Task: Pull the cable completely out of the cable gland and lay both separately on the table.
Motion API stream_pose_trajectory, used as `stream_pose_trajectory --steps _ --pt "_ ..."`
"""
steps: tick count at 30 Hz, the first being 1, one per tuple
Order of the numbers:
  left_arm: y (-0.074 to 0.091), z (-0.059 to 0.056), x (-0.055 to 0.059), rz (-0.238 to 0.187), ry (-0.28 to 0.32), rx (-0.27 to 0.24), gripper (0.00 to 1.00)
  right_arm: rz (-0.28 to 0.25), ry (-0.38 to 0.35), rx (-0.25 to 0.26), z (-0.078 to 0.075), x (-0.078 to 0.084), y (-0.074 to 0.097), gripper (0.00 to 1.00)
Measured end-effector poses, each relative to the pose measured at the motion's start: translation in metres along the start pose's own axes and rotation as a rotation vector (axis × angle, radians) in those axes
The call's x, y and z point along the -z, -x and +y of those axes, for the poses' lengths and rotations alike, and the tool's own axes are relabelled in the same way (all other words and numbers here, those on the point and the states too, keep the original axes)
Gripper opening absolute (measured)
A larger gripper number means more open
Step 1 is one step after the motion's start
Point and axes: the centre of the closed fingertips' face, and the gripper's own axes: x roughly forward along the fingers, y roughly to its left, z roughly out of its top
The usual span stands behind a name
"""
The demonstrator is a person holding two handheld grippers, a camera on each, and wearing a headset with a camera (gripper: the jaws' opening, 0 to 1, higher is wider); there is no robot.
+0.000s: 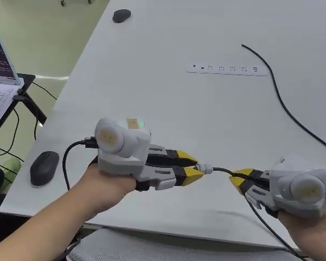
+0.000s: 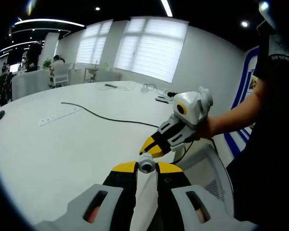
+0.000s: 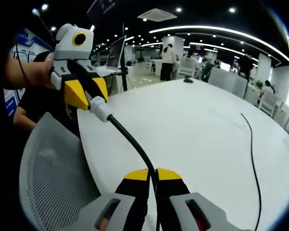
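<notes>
My left gripper is shut on the small white cable gland just above the near edge of the white table. A short black cable runs out of the gland to my right gripper, which is shut on it. In the left gripper view the gland sits between the yellow tips of the left gripper, with the right gripper close ahead. In the right gripper view the cable rises from the right gripper to the gland in the left gripper.
A white power strip and a long black lead lie further back on the table. One dark mouse rests by the left edge, another at the far end. A laptop stands off to the left, a mesh chair below the edge.
</notes>
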Motion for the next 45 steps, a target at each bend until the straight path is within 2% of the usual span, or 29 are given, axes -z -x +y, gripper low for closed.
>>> stream_pose_trajectory --steps 10,12,29,34,42,45 --pt "0.004 0.001 -0.001 -0.010 0.018 -0.002 0.15 0.017 -0.007 0.035 -0.008 0.010 0.006 0.00" --pt "0.005 0.000 0.000 -0.011 0.020 -0.002 0.15 0.018 0.012 0.046 -0.010 0.011 0.006 0.00" --pt "0.012 0.004 -0.004 -0.055 0.051 -0.037 0.15 0.034 0.053 0.034 -0.009 0.013 0.003 0.00" --pt "0.019 0.006 -0.001 -0.057 0.055 -0.055 0.15 0.036 0.053 0.035 -0.010 0.012 0.002 0.00" --pt "0.022 0.007 0.001 -0.059 0.055 -0.061 0.15 0.041 0.067 0.035 -0.008 0.010 0.001 0.00" --pt "0.022 0.007 0.005 -0.059 0.052 -0.058 0.15 0.040 0.073 0.041 -0.009 0.005 0.001 0.00"
